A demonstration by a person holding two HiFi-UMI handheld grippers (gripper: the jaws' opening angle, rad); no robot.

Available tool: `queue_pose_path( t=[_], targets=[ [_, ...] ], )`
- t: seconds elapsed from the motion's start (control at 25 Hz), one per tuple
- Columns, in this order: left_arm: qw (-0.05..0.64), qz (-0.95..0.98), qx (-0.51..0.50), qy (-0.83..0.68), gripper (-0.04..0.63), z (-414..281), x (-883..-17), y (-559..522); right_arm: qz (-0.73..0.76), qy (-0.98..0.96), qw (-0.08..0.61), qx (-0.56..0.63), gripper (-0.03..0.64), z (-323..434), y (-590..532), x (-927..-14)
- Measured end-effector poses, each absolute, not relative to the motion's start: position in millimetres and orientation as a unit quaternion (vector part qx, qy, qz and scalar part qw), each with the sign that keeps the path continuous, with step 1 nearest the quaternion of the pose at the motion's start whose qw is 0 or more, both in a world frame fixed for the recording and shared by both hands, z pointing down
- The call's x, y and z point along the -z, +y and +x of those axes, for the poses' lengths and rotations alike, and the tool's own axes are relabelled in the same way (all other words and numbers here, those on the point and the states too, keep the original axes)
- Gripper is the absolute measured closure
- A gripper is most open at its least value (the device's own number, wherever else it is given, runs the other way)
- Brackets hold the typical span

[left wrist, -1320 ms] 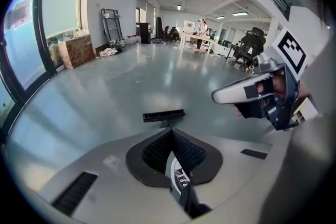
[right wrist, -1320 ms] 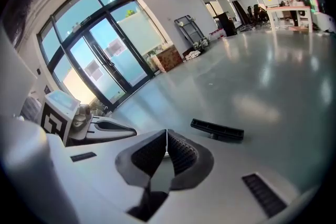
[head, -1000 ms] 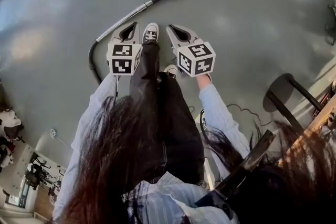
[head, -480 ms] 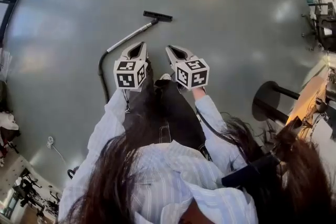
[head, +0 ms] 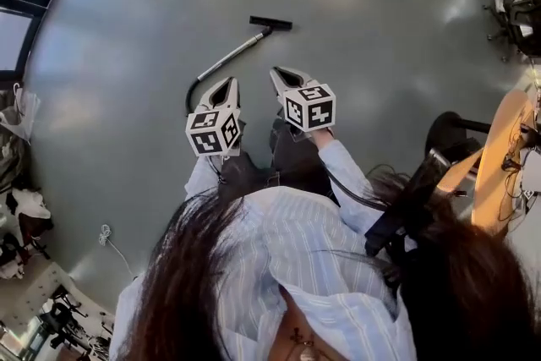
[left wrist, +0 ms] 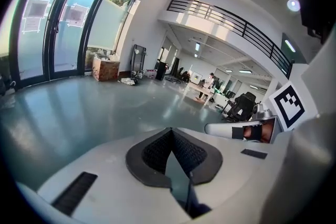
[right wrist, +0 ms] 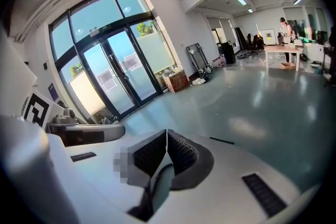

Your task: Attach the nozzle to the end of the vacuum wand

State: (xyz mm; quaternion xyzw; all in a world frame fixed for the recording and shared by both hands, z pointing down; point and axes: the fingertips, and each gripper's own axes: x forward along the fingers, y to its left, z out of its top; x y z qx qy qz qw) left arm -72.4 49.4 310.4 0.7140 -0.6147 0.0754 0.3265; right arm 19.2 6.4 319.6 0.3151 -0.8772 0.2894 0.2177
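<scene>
Far L on the floor (head: 380, 30): the hose (head: 193, 97) curls just in front of the person's feet. Risk: a step fwd catches it and drags the whole assembly.

Left tool (head: 226, 89) is held up in the air, well apart from anything. The left gripper view shows the left tool (left wrist: 170, 136) w/ pads pressed together and nothing between them. If it goes down like that it can only nudge, not grab, so jaws need to open first.

The wand (head: 232, 55) lies flat on the floor ahead, running diagonally up-right. It's a smooth tube on slick floor, so prob. rolls or slides if bumped.

The nozzle (head: 270, 23) sits at the wand's far end, touching it, and looks joined. It's too small to tell if fully seated. If only half on, it could drop off when the wand is lifted.

Right tool (head: 283, 73) is also raised. In the right gripper view the right tool (right wrist: 166, 139) is closed tight and empty, so same issue.

Far R: a stool (head: 444, 135) and desk (head: 499, 148) are near the person's right side. An elbow swing may clip them.
</scene>
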Motion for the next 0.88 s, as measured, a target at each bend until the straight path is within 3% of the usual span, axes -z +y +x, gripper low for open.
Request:
queue_pose_path(
  t=[0.52, 0.88],
  targets=[
    [0.309, 0.773, -0.063, -0.55, 0.589, -163.8, -279.1, 191.4, 0.368, -0.864, 0.173, -0.296, 0.603, -84.8, 155.6, -290.0],
    [0.308, 0.789, -0.037, -0.531, 0.591, -126.1, -266.2, 221.8, 0.396, -0.853, 0.18, -0.289, 0.603, -41.8, 209.8, -280.2]
  ],
)
